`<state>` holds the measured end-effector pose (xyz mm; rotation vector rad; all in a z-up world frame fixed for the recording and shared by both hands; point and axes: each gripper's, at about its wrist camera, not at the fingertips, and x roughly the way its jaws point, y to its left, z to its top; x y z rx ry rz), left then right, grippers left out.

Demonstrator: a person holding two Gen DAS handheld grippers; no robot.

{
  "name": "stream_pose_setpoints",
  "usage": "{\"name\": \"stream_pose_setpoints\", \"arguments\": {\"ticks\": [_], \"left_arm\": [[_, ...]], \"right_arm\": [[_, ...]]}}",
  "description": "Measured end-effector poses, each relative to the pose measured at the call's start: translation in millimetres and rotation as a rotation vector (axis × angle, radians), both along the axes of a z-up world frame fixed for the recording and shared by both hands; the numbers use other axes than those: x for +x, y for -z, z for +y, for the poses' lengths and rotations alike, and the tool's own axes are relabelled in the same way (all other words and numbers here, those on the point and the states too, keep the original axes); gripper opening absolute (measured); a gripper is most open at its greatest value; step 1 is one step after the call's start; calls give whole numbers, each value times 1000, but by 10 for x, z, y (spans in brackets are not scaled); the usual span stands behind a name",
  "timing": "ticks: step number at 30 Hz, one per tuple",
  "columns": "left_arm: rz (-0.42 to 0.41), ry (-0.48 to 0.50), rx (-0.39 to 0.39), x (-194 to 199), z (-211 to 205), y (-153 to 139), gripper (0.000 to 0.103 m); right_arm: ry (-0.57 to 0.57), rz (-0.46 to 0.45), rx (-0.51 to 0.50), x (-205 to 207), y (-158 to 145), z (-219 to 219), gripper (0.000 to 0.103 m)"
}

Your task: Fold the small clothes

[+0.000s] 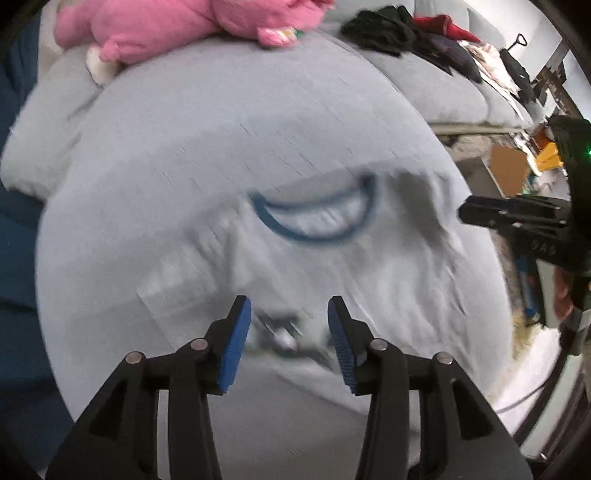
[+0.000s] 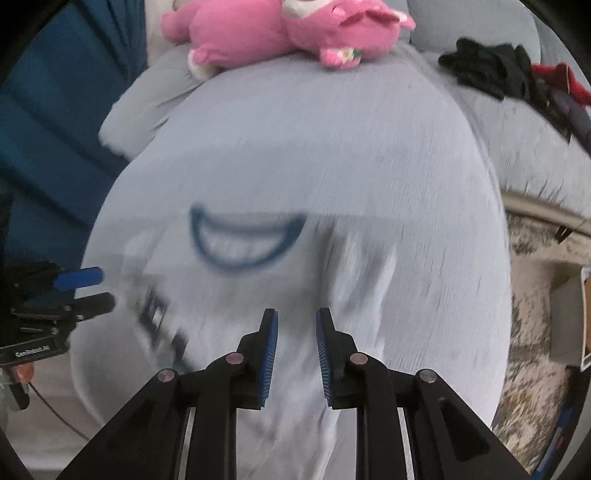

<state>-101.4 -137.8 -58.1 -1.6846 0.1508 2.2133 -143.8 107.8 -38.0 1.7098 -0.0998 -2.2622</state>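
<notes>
Both the left gripper (image 1: 290,343) and right gripper (image 2: 296,354) are hovering spread and empty over the pale shirt (image 1: 332,258), so regrasping its edges is coming next.

Matt cloth shirt (image 1: 332,266) (pale, creased)

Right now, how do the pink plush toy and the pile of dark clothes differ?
The pink plush toy is a single bright stuffed animal; the pile of dark clothes is a crumpled heap of black garments with some red. The toy lies at the back, the pile further right. Both rest on the pale blue sofa.
</notes>
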Motion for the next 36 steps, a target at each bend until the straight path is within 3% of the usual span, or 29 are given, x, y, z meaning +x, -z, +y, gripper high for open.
{"name": "stream_pose_setpoints", "arguments": {"ticks": [9,13,29,36], "left_arm": [[-144,-31,48,750,306,281,41],[-161,-36,21,930,378,390,41],[-173,-57,-2,1193,318,575,41],[-183,-85,16,1210,227,622,41]], "right_arm": [[-48,-143,-90,865,276,-119,20],[-56,-172,-134,1018,420,-227,20],[5,-238,-163,1001,816,-391,20],[13,-220,-112,989,897,-519,19]]}}
